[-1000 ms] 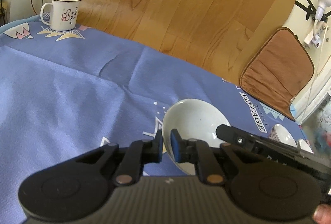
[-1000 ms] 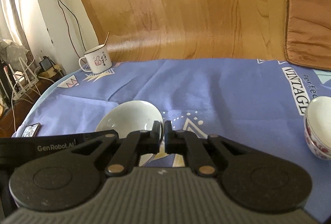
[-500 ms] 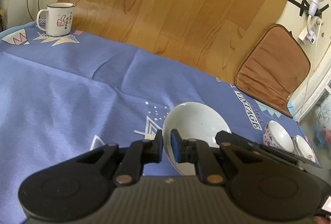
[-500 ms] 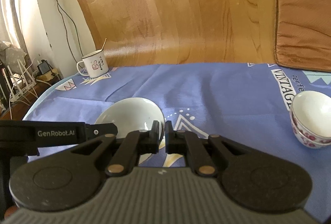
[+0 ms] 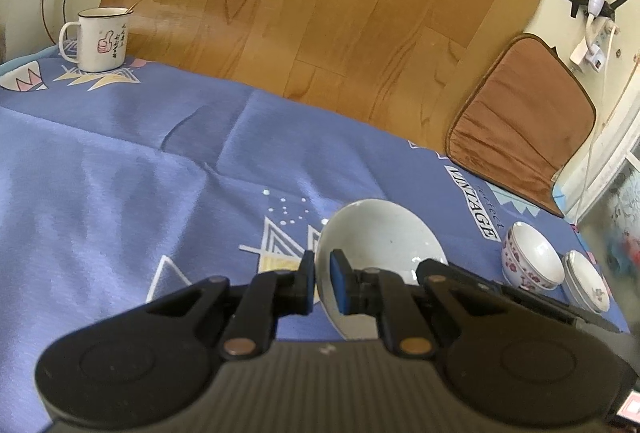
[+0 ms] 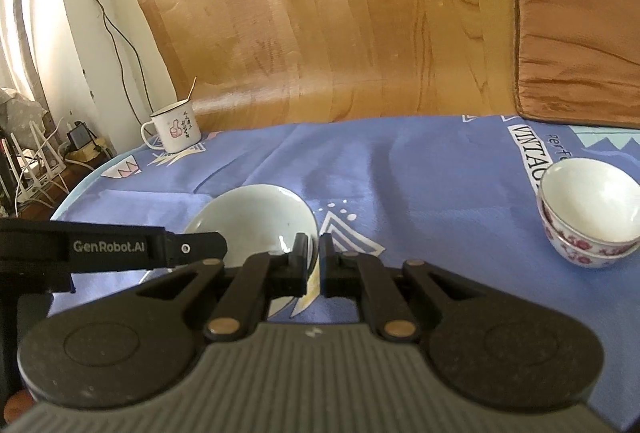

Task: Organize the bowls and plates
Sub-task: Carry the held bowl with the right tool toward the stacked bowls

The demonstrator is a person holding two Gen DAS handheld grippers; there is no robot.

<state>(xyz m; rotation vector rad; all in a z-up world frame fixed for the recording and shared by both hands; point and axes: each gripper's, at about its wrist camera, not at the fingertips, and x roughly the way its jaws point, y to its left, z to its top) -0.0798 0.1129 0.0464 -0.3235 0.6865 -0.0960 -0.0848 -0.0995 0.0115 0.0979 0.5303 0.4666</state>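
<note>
A pale green plate (image 5: 380, 233) is held above the blue tablecloth (image 5: 120, 173) by both grippers. My left gripper (image 5: 323, 283) is shut on its left rim. My right gripper (image 6: 314, 265) is shut on its right rim; the plate also shows in the right wrist view (image 6: 256, 217). Two stacked floral bowls (image 5: 530, 261) stand at the right, also in the right wrist view (image 6: 592, 209). A smaller white dish (image 5: 588, 287) sits beside them at the table's right edge.
A white enamel mug (image 5: 102, 39) with a spoon stands at the far left corner, also in the right wrist view (image 6: 176, 127). A wooden board (image 5: 320, 5) and a brown cushion (image 5: 520, 121) lean against the wall behind the table.
Both grippers have carried the plate a little toward the right; the floral bowls and the small dish have come more fully into view. Both grips are unchanged.
</note>
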